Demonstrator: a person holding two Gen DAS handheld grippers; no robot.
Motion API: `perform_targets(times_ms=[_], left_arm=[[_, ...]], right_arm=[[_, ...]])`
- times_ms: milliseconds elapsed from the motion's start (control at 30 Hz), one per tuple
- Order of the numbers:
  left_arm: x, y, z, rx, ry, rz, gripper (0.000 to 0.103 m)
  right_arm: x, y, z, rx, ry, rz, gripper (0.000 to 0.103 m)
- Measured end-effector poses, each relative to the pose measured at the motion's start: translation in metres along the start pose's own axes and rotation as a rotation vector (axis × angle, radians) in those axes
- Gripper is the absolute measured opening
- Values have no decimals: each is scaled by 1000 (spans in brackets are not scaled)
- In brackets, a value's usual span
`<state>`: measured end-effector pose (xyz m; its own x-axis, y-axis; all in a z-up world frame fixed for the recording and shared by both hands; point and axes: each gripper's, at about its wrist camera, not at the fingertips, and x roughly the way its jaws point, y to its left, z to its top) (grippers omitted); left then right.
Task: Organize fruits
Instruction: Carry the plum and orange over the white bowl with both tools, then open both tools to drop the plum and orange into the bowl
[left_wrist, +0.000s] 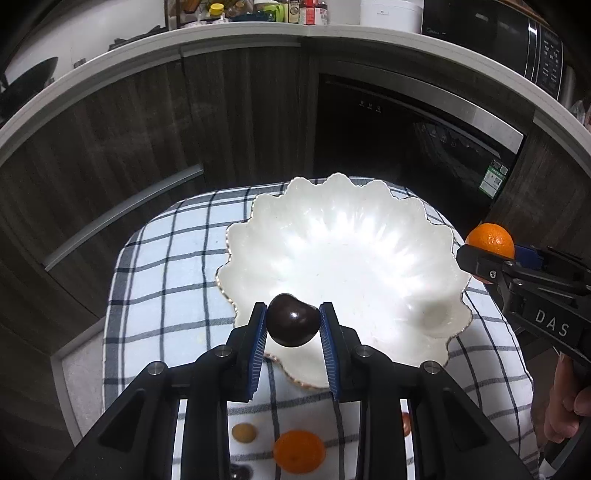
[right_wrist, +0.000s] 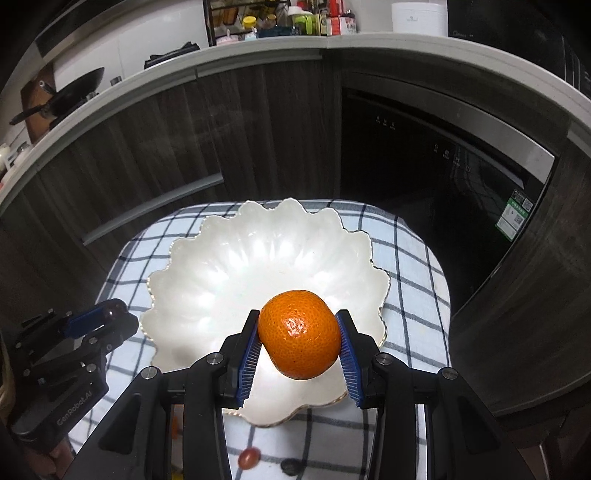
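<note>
We are carrying two fruits toward the white scalloped bowl (left_wrist: 343, 258): our left tongs (left_wrist: 293, 325) are pinching a dark plum (left_wrist: 293, 320) over the bowl's near rim, and our right tongs (right_wrist: 299, 338) are pinching a tangerine (right_wrist: 298, 334) above its near side. Next, we judge, each needs lowering and spreading over the bowl's empty hollow. Beneath the tongs a second tangerine (left_wrist: 299, 451) is waiting on the checked cloth (left_wrist: 166, 258) covering the tabletop; dark kitchen cabinets (left_wrist: 129, 147) are standing beyond.
</note>
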<state>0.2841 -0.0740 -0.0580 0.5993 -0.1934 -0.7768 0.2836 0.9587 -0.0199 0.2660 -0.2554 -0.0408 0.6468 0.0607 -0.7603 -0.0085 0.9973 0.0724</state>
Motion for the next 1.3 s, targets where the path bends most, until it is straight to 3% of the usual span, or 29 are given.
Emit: perform_targets(times_ms=[833,967,1033,1100,1167,1300], left_arm=[[49,-7,7,3,69,-54,30],[44,-8,6,2,42,-31,61],[43,-7,6,-1,38,-23,62],[41,-5,6,3,40,-12,63],[39,-5,5,6,37,-5,67],[30,-4,6,2,21,-2,78]], right_arm=[[52,-7,-8,-6,104,-10,41],[53,-7,-9,-7,109,-23,42],[52,-8,-8,-11,110,-36,52],[47,-9,-6,-20,87,-72,74],[39,-10,-3,-24,51,-101,79],[29,-10,2,-21,26,-110,79]])
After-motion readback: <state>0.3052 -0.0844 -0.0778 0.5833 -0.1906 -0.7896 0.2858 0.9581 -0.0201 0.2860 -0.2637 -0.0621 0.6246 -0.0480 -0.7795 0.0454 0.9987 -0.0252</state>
